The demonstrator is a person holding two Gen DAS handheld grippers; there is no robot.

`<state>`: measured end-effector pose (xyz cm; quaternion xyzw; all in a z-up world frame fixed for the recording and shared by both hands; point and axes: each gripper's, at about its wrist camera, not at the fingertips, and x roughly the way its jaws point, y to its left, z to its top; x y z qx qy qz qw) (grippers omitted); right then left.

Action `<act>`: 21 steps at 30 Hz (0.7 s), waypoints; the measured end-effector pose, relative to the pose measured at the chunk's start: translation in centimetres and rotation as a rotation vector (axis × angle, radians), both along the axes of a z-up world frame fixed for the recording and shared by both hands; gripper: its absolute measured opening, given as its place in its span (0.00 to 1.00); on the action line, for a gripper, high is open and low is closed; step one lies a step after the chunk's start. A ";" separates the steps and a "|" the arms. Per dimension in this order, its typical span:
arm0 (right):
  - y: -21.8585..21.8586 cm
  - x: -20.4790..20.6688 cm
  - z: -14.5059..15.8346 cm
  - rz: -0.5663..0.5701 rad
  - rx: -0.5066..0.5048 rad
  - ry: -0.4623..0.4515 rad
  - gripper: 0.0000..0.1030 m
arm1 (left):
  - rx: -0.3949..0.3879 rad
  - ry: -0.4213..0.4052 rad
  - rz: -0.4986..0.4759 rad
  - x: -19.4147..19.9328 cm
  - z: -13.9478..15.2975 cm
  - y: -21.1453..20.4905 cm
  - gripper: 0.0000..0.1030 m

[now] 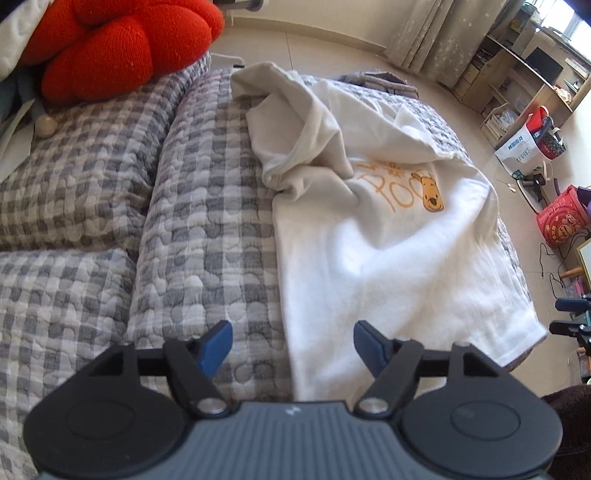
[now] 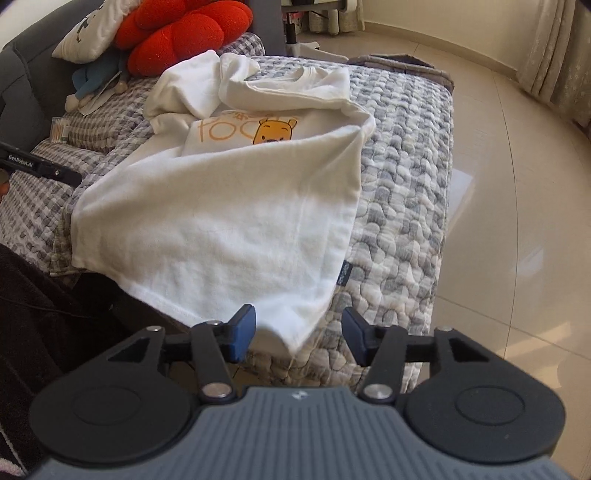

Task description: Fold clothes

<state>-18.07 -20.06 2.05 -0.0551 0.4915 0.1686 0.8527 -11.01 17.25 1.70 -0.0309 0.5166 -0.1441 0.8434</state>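
Observation:
A white T-shirt [image 1: 388,251] with an orange bear print [image 1: 430,195] lies on the grey checked sofa cover [image 1: 207,229], its upper part bunched toward the back. My left gripper [image 1: 291,345] stands open over the shirt's near left edge, touching nothing. In the right wrist view the same T-shirt [image 2: 221,229] is folded over itself, with the bear print [image 2: 273,134] half covered. Its lower corner hangs off the seat edge, between the blue pads of my right gripper [image 2: 299,338], which is open and does not press on the cloth.
A red knotted cushion [image 1: 122,44] and a white pillow [image 2: 88,33] sit at the sofa's back. Shelves [image 1: 517,85], bags [image 1: 561,218] and cables stand on the tiled floor [image 2: 517,206] to the right. Part of the other gripper [image 2: 40,168] shows at the left edge.

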 end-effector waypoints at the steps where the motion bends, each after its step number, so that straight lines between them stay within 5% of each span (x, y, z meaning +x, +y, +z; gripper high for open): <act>1: 0.2 0.1 0.3 0.011 -0.009 -0.006 0.55 | -0.002 -0.012 0.009 0.4 0.3 -0.1 0.76; 11: 4.3 4.2 3.0 0.049 -0.014 -0.126 0.55 | -0.060 -0.160 0.105 5.4 3.1 -1.3 0.77; 21: 9.5 11.9 3.4 0.019 0.023 -0.211 0.55 | 0.010 -0.266 0.119 10.7 3.3 -4.2 0.71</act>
